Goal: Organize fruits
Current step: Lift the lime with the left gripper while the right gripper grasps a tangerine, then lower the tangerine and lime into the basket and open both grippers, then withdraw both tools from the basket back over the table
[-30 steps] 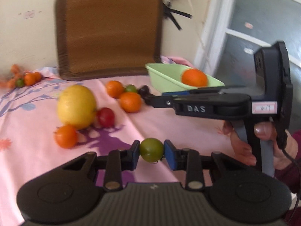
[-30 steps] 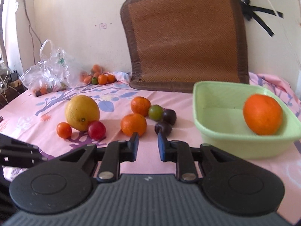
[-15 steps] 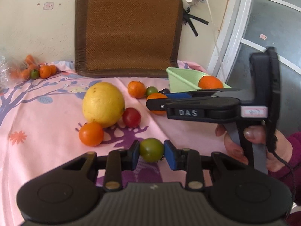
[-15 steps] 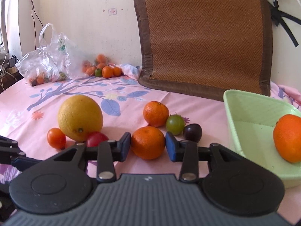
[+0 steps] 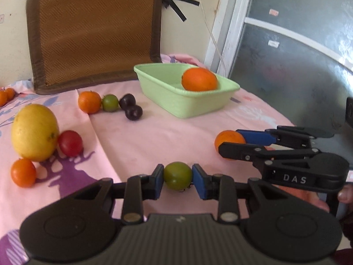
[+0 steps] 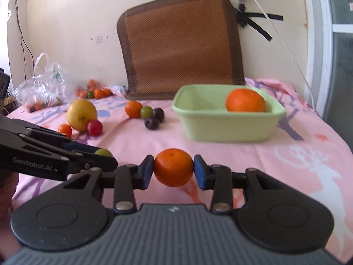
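Observation:
My left gripper [image 5: 177, 177] is shut on a small green fruit [image 5: 177, 175] and holds it above the pink cloth. My right gripper [image 6: 173, 169] is shut on a small orange [image 6: 173, 167]; it also shows in the left wrist view [image 5: 229, 138]. A light green tub [image 6: 225, 121] stands at the back right with a large orange [image 6: 245, 100] inside. On the cloth lie a big yellow citrus [image 6: 81, 114], a red fruit [image 6: 94, 127], a small orange fruit [image 6: 65, 130], an orange [image 6: 133, 109], a green fruit [image 6: 146, 112] and two dark plums [image 6: 151, 123].
A brown woven mat [image 6: 181, 46] leans on the wall behind the tub. A clear plastic bag [image 6: 44, 86] and a pile of small fruits [image 6: 97, 91] sit at the back left. A white door frame [image 5: 225, 28] stands to the right of the table.
My right gripper has closed on the small orange and drawn it back from the fruit group towards me. My left gripper still holds the green fruit and now faces more to the right.

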